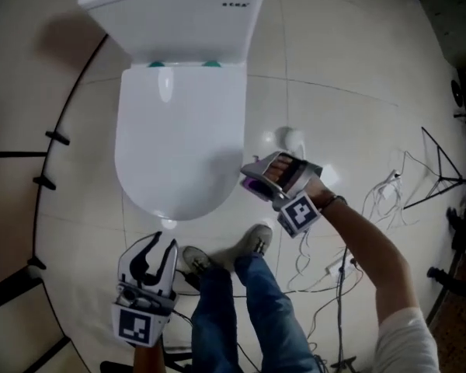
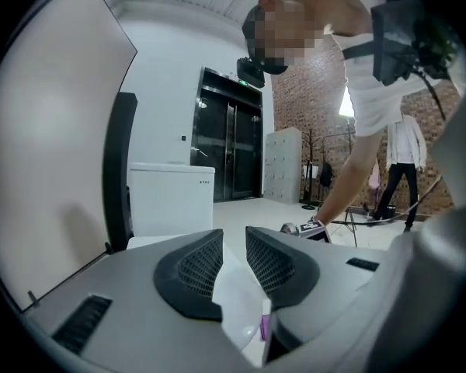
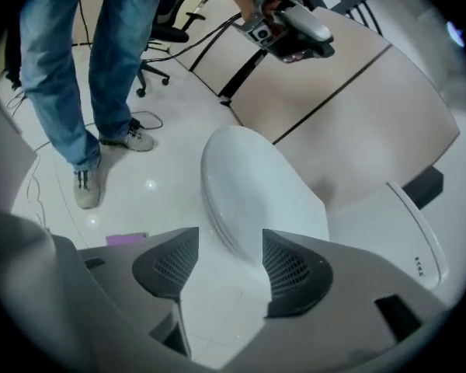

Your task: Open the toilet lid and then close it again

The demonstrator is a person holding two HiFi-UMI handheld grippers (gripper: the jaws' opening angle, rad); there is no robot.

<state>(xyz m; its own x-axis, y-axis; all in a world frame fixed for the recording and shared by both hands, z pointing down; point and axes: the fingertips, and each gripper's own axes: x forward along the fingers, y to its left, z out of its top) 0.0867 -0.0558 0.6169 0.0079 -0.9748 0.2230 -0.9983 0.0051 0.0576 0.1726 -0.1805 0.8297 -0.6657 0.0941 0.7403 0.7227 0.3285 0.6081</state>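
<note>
Most of the head view is pale tiled floor (image 1: 357, 68), glossy, with ceiling lights reflected in it. One white toilet (image 1: 140, 177) stands on it, tank (image 1: 179, 14) at the top edge of the view. The toilet lid (image 1: 179, 130) lies down flat over the bowl, fully closed, rounded front end toward the person. The person's legs (image 1: 248, 317), in blue jeans, stand just in front of the bowl, with grey shoes (image 1: 252, 243) on the floor between the two claws. The right claw (image 1: 250, 179) sits beside the front right edge of the lid, pointing steeply downward. In the right gripper view its jaws stand well apart, released, holding nothing, with the lid's edge visible beyond the gap. The left claw (image 1: 160, 249) is just in front of the bowl's front rim, near it; whether it touches cannot be told. In the left gripper view its jaws are only a narrow gap apart and grasp nothing, with the white lid seen past them. Thin cables (image 1: 373, 200) trail over the floor at the right.
</note>
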